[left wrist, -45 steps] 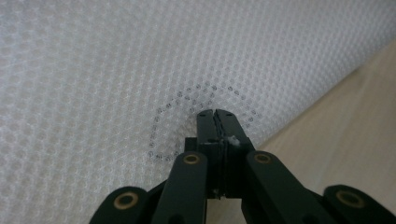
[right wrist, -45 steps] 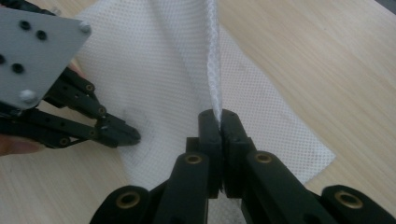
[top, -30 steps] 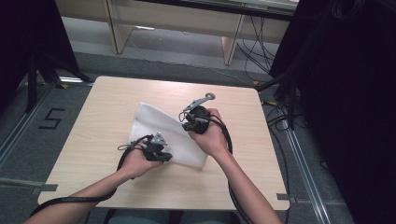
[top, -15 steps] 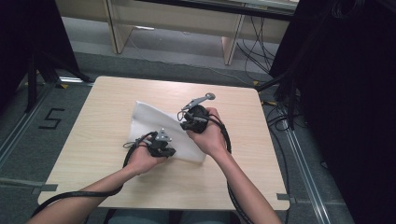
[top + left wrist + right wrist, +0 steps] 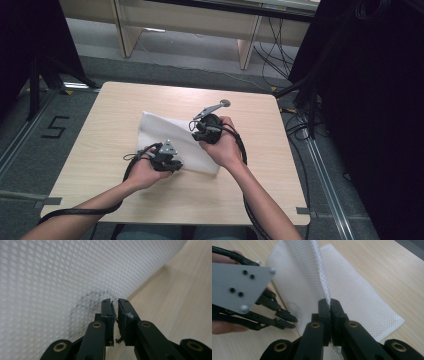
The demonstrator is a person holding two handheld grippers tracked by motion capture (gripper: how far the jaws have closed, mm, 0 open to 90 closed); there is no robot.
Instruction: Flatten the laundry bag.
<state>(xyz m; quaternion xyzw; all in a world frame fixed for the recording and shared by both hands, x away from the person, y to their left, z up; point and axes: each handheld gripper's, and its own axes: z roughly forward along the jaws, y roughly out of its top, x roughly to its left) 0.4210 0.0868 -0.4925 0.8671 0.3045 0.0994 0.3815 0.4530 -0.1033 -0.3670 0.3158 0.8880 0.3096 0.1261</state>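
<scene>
A white perforated mesh cloth (image 5: 170,135) lies near the middle of the pale wood-grain surface (image 5: 110,105), running from the centre toward the near edge. One part of it is raised off the surface; the rest lies flat.

Right tool (image 5: 329,302): in the right gripper view its two black jaws are pressed together on a thick stitched edge of the cloth (image 5: 322,277), which rises straight up from the jaws as a lifted fold. The flat remainder of the cloth spreads on the surface behind and to the right in that view. In the high view this right tool (image 5: 200,127) sits over the cloth's middle, held in the person's right hand (image 5: 222,147).

Left tool (image 5: 114,305): in the left gripper view the jaws stand a narrow gap apart, tips against or just short of the mesh (image 5: 50,277); contact cannot be confirmed, as the view is very close. No fabric is visibly between them. The right gripper view shows the left tool (image 5: 288,320) with its grey three-cornered plate, jaws slightly apart, tips at the lower border of the raised cloth. In the high view the left tool (image 5: 172,162) is at the cloth's near edge, held in the left hand (image 5: 145,172).
</scene>
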